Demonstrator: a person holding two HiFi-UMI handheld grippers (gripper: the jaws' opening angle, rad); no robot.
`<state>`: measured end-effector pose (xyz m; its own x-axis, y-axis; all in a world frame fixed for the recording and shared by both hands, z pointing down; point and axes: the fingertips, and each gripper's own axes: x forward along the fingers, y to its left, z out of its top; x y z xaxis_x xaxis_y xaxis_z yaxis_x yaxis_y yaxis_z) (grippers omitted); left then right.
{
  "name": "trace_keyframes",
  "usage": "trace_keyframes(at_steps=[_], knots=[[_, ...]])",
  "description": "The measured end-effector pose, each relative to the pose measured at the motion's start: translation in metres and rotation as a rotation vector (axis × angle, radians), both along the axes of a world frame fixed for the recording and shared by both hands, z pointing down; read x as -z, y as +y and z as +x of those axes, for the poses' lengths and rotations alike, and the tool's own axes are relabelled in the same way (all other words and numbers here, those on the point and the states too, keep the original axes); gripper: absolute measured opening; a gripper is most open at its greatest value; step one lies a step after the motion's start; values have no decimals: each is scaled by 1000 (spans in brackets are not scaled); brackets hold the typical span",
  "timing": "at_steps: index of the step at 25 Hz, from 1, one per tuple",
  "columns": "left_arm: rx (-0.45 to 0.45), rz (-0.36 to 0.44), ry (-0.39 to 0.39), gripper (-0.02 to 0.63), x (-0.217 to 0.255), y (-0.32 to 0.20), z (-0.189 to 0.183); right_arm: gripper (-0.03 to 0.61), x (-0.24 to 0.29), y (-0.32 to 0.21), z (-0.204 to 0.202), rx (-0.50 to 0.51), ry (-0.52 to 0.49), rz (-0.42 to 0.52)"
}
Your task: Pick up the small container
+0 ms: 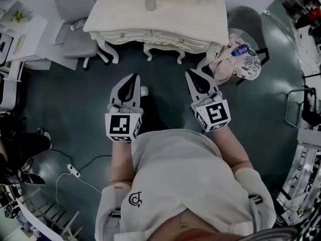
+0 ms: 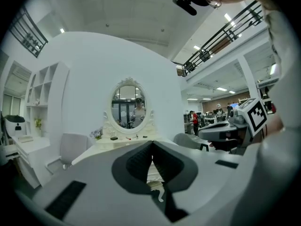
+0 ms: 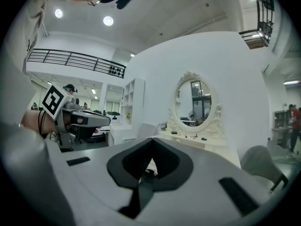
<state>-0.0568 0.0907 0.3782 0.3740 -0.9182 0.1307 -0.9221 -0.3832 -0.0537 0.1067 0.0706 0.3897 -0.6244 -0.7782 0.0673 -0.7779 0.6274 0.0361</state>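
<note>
A small beige container stands on the white dressing table at the top of the head view. Both grippers are held over the dark floor in front of the table, well short of it. My left gripper points at the table's front legs, its jaws closed together with nothing between them. My right gripper is beside it, also shut and empty. The oval mirror above the table shows in both gripper views. I cannot make out the container there.
A grey chair stands left of the table. Another chair at the right carries clothes and a bottle. White shelving is at the far left. A cable with a power strip lies on the floor near my left.
</note>
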Motion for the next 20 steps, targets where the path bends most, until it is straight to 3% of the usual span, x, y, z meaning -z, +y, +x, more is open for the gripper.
trace_keyframes(at_steps=[13, 20], knots=[[-216, -2, 13, 12, 7, -247, -87, 6, 0, -219, -80, -255, -4, -44], [-309, -28, 7, 12, -3, -339, -109, 6, 0, -302, -108, -323, 6, -27]])
